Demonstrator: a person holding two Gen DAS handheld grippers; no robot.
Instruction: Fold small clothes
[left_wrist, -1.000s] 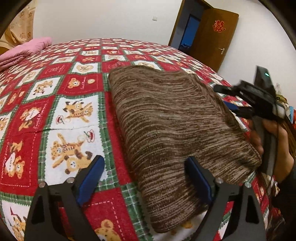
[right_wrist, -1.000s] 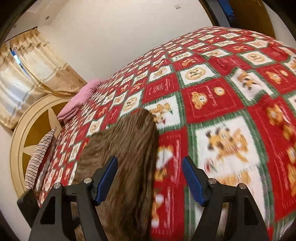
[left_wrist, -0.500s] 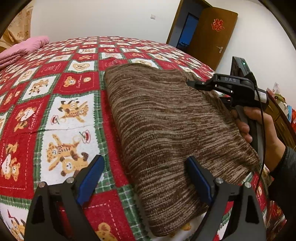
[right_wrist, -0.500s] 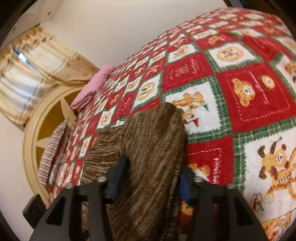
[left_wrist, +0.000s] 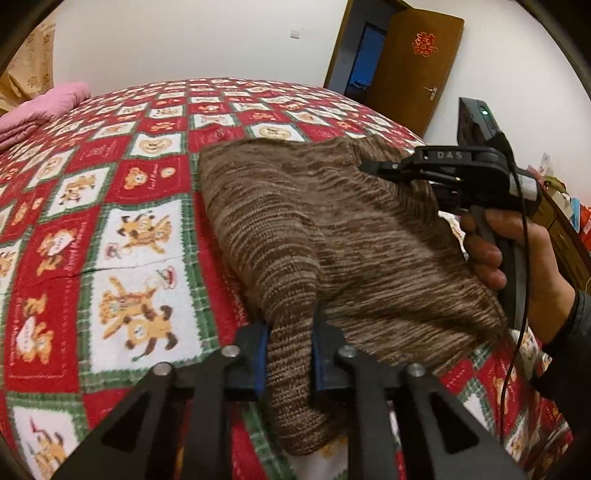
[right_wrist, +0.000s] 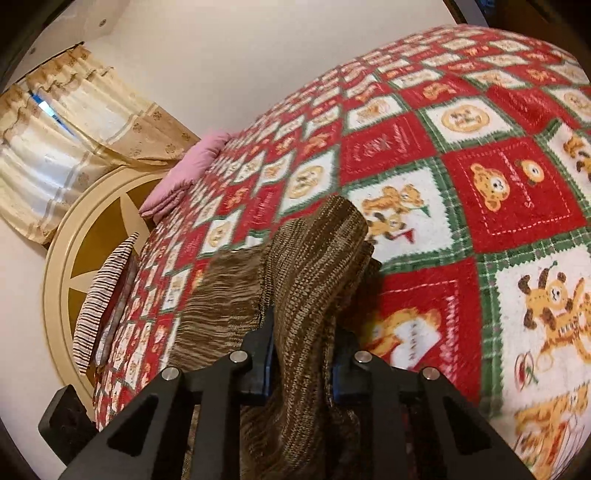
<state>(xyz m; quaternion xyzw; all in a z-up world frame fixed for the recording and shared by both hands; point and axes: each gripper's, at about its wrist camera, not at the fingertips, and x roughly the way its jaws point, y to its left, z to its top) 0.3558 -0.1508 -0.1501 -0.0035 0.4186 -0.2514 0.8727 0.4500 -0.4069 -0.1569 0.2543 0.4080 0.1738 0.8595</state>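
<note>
Both grippers pinching brown sweater (left_wrist: 332, 236) on bed (left_wrist: 122, 206): left gripper (left_wrist: 290, 356) clamping near edge, right gripper (right_wrist: 301, 356) clamping far corner (fold starting). Next likely: lifting together, carrying edge across evenly.

In the left wrist view, the brown knit garment (left_wrist: 332, 236) hides the inner faces of the left gripper (left_wrist: 289, 356). The right gripper (left_wrist: 373, 168) at the right of the frame shows from the side, its far finger hidden. In the right wrist view, bunched knit (right_wrist: 310, 266) covers the pads. The bedspread (right_wrist: 406, 343) is blurred at lower centre. The striped pillow (right_wrist: 101, 299) at the left is partly cut off by the bed.
</note>
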